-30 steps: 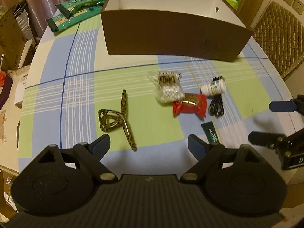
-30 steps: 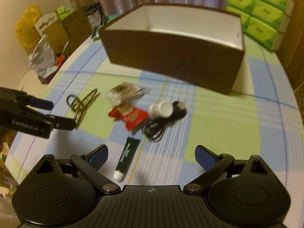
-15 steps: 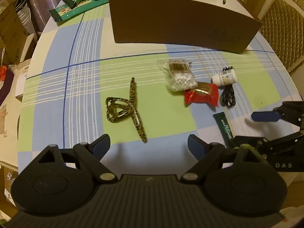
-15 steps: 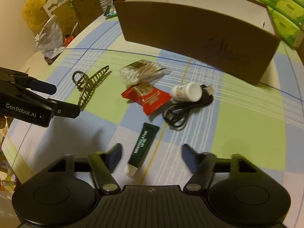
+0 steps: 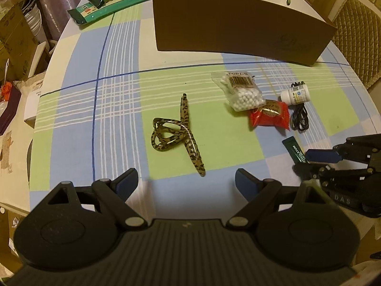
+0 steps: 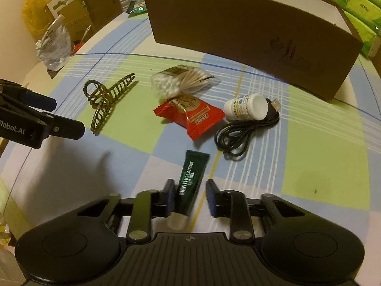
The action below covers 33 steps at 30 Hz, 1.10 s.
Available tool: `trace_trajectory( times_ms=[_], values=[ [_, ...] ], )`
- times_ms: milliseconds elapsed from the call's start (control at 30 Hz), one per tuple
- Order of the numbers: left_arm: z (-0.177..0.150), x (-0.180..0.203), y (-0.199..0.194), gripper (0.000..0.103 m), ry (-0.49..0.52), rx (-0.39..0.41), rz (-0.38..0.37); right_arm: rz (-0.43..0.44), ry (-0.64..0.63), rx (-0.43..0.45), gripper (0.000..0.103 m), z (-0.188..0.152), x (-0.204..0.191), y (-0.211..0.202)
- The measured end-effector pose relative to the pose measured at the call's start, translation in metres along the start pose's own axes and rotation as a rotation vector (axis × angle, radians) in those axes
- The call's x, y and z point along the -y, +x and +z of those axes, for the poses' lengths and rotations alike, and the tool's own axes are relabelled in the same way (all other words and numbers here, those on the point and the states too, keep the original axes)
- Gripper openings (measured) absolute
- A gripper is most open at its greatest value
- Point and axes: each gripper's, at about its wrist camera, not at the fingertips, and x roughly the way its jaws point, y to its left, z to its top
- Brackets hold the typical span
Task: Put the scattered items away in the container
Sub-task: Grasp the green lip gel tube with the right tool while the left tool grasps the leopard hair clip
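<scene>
So, going left to right: the left gripper (image 5: 184,181) hangs over the checked tablecloth (image 5: 78,119) with its jaws wide apart and nothing between them, and the leopard-print hair claw (image 5: 177,133) lies just ahead of it, untouched. Next along comes the little pile: the bag of cotton swabs (image 6: 181,81), the red snack packet (image 6: 190,114), the white pill bottle (image 6: 245,107) lying on its side against the coiled black USB cable (image 6: 245,131). What's new is on the right. A second ago the right gripper (image 6: 189,197) was spread wide and higher up; now it's dropped down and the jaws have come in around the dark green lip gel tube (image 6: 190,181). The left pad looks pressed on it, though there's a sliver of gap on the right side, so I'd call it a grip that's just landing. The tube is on the cloth, not lifted. The brown cardboard box (image 6: 238,35) sits at the far side, well apart, so I reckon the tube goes in first.
</scene>
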Motion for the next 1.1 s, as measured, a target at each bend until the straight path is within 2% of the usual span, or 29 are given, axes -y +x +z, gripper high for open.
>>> trace_trajectory(
  times_ms=[167, 367, 500, 567, 667, 733, 800, 1100],
  values=[
    [0.0, 0.0, 0.003, 0.084, 0.019, 0.023, -0.008, -0.019, 0.007, -0.005, 0.014, -0.005, 0.003, -0.004],
    [0.0, 0.001, 0.009, 0.08, 0.021, 0.05, -0.015, -0.074, 0.102, -0.01, 0.014, -0.021, 0.03, -0.017],
    [-0.002, 0.003, 0.016, 0.06, 0.018, 0.056, -0.02, -0.117, 0.163, -0.011, 0.014, -0.032, 0.052, -0.028],
    [-0.003, 0.004, 0.02, 0.054, 0.016, 0.055, -0.022, -0.134, 0.184, -0.011, 0.014, -0.036, 0.062, -0.033],
    [-0.004, 0.005, 0.026, 0.036, 0.013, 0.06, -0.031, -0.154, 0.205, -0.011, 0.014, -0.04, 0.072, -0.037],
    [-0.003, 0.007, 0.031, 0.033, 0.013, 0.059, -0.032, -0.162, 0.215, -0.01, 0.014, -0.041, 0.076, -0.039],
    [-0.002, 0.009, 0.035, 0.021, 0.012, 0.058, -0.033, -0.162, 0.217, -0.01, 0.014, -0.041, 0.078, -0.04],
    [-0.001, 0.005, 0.038, 0.006, 0.027, 0.073, -0.006, -0.144, 0.201, -0.016, 0.014, -0.041, 0.081, -0.04]
  ],
)
